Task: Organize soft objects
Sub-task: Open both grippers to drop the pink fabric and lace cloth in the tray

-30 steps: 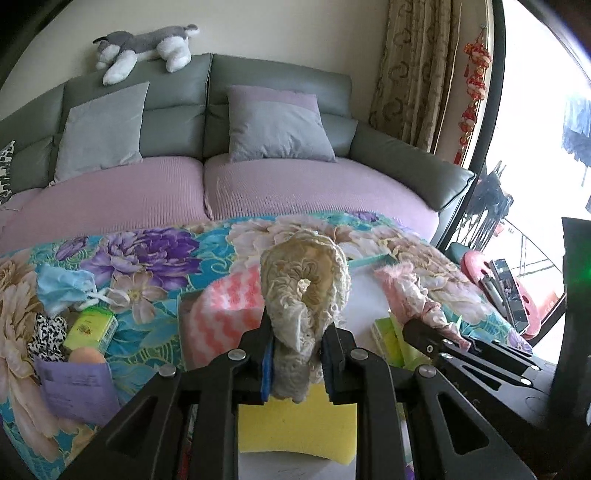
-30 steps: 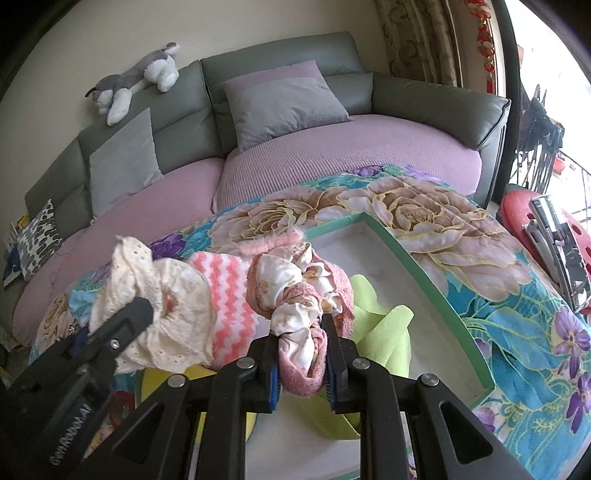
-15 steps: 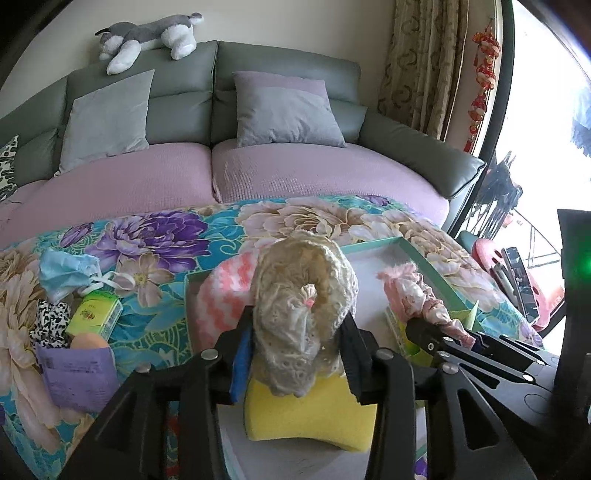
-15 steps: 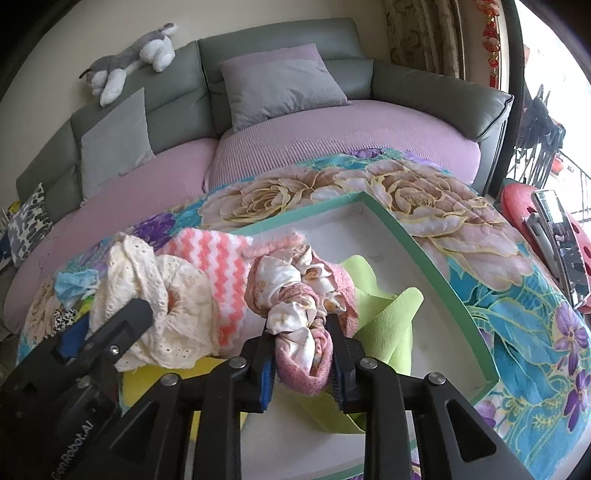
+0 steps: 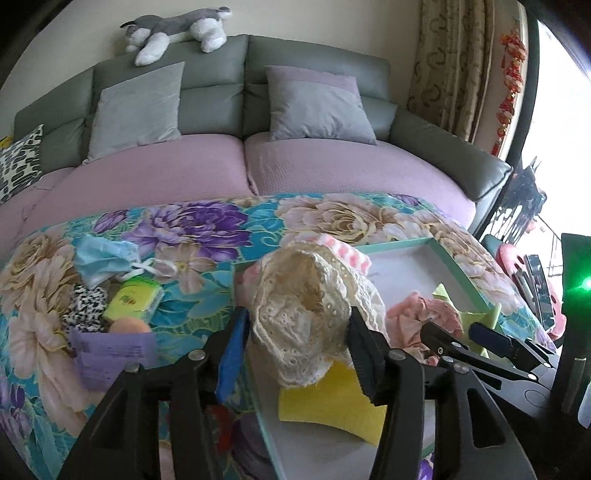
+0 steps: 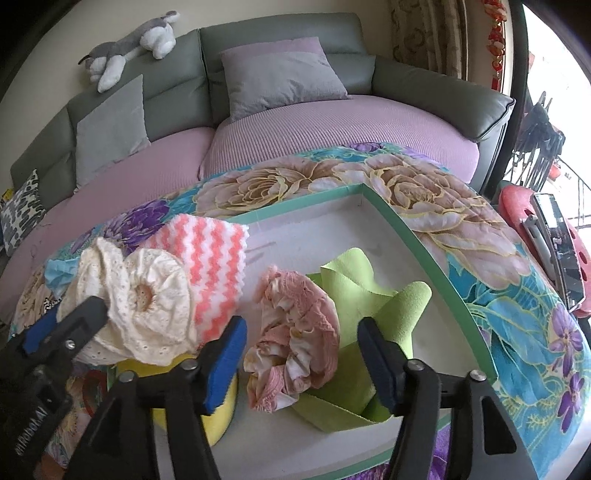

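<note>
Both grippers' fingers spread wide — left gripper (image 5: 297, 338) around the cream lace scrunchie (image 5: 306, 314), right gripper (image 6: 301, 349) flanking the pink scrunchie (image 6: 295, 339); withdraw toward 6 o'clock, snagging no lace.

The tray (image 6: 424, 236) has a mint-green rim and a white floor. In it lie a cream eyelet-lace scrunchie (image 6: 147, 314), a dusty-pink scrunchie (image 6: 295, 339) with pale satin folds, a coral-and-white zigzag cloth (image 6: 210, 266), a lime-green cloth (image 6: 354, 291) and a yellow sponge (image 5: 332, 402). The tablecloth (image 5: 207, 225) is turquoise with purple and beige flowers. The sofa (image 5: 221, 88) is grey-green with mauve seats; the plush dog (image 5: 177, 26) is grey and white.
</note>
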